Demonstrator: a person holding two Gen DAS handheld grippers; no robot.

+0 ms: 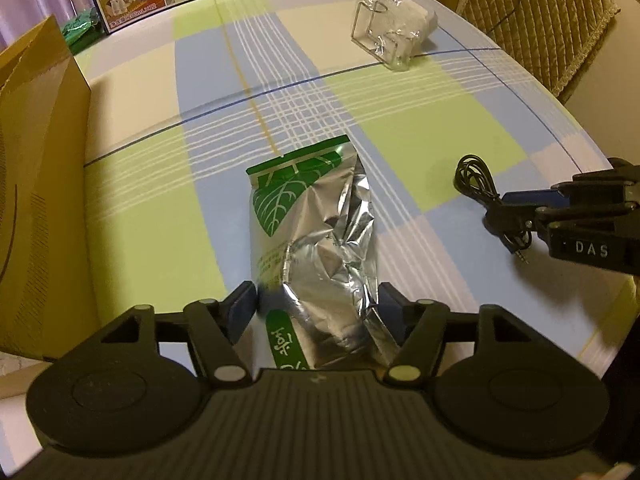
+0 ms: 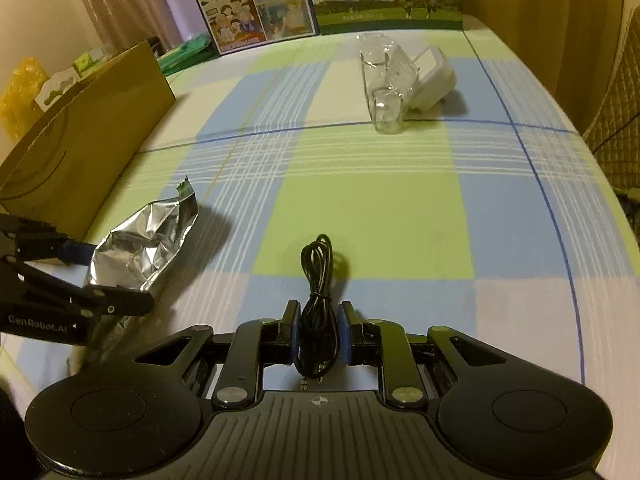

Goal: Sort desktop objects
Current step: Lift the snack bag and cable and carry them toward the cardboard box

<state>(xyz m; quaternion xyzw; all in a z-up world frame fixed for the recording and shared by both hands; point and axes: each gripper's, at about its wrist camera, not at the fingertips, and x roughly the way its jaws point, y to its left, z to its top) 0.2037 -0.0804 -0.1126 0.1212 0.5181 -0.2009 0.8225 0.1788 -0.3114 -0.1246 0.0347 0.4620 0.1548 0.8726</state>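
Foil pouch (image 1: 312, 240) lies on checked tablecloth (image 1: 420, 128).

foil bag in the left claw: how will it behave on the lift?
The foil bag looks crumpled and partly empty, so it is probably light and will likely sag or buckle beyond the left claw. Shiny film may slip between the fingers. Its folded green top will probably flop, not stay stiff.
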